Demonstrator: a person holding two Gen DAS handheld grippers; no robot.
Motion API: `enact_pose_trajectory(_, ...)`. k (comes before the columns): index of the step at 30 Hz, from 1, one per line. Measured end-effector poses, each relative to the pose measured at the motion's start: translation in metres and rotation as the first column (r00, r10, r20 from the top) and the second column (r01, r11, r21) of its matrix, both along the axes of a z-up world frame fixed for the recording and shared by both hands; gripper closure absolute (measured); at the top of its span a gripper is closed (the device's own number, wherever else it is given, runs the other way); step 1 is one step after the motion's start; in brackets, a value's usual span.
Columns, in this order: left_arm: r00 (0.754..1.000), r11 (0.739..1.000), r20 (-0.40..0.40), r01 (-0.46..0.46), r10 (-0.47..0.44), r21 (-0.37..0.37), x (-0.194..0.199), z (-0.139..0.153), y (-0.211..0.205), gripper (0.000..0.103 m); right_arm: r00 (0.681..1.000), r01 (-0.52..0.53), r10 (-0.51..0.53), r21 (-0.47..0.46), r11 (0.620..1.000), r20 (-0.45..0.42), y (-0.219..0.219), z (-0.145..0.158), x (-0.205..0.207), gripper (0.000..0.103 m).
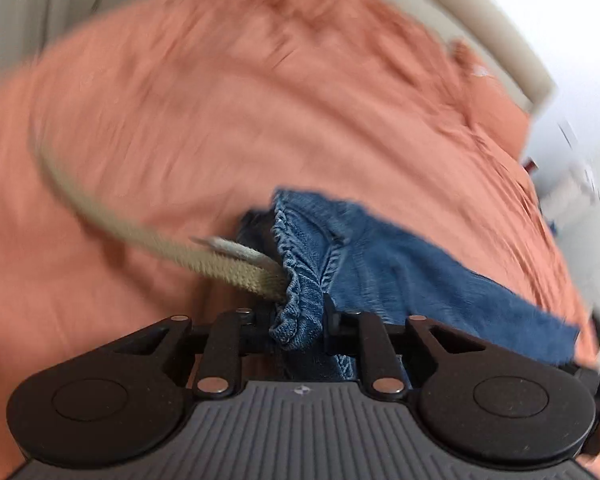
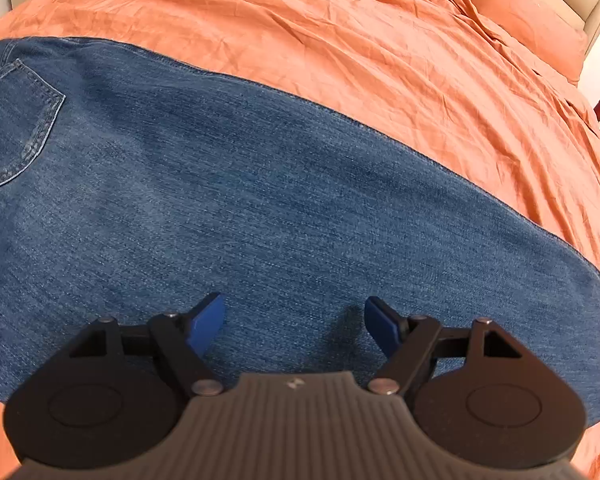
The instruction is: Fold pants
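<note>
Jeans (image 2: 260, 200): spread flat on bed (image 2: 380, 40), back pocket up.
Left claw (image 1: 298, 320): clamped on gathered waistband, drawstring (image 1: 140, 232) trailing.
Right claw (image 2: 295, 322): wide open, empty, above leg.
Step, judged: pinch leg edge; lift both evenly.

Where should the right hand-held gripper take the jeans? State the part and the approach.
Grip the jeans at the near leg edge, coming from above with the right hand-held gripper open. The leg lies flat on the bedsheet, so only an edge gives a pinchable fold.
</note>
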State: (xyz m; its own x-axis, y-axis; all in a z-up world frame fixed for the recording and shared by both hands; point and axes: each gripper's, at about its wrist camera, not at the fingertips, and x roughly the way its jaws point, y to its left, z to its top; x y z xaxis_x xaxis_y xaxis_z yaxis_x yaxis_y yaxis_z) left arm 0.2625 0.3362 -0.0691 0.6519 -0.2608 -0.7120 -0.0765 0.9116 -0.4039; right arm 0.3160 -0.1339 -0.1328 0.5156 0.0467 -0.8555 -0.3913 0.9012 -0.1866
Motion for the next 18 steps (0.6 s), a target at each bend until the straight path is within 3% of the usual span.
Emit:
enact_pose_trajectory(3,0.995,0.982,0.054,0.074,-0.084,0.172,-0.007,0.038,-0.032,0.084,1.000,-0.003,0.003,0.005,1.000,-0.002,-0.002,-0.002,0.002,0.030)
enact_pose_trajectory(5,0.991,0.952,0.046,0.108,-0.126,0.288,-0.004,0.046,-0.049,0.084,1.000,-0.003,0.003,0.010,1.000,-0.001,-0.004,-0.003,0.003,0.030)
enact_pose_trajectory(8,0.993,0.916,-0.066,0.116,-0.098,0.384,0.011,0.017,-0.047,0.084,1.000,0.004,-0.004,0.021,1.000,0.004,-0.007,-0.003,0.003,0.030)
enact_pose_trajectory(10,0.983,0.913,-0.171,0.129,-0.066,0.387,0.026,-0.018,-0.040,0.084,1.000,0.010,-0.010,0.024,1.000,0.012,-0.009,-0.002,0.002,0.030)
enact_pose_trajectory(12,0.971,0.914,-0.228,0.150,-0.065,0.378,0.027,-0.043,-0.034,0.084,1.000,0.015,-0.016,0.021,1.000,0.019,-0.014,-0.001,0.001,0.030)
enact_pose_trajectory(15,0.969,0.920,-0.242,0.139,-0.050,0.367,0.028,-0.051,-0.033,0.080,0.999,0.038,-0.038,0.025,0.999,0.024,-0.030,0.002,0.002,0.030)
enact_pose_trajectory(18,0.965,0.907,-0.260,0.136,-0.031,0.398,0.030,-0.040,-0.036,0.058,0.995,0.096,-0.097,0.043,0.994,0.027,-0.055,0.009,0.005,0.030)
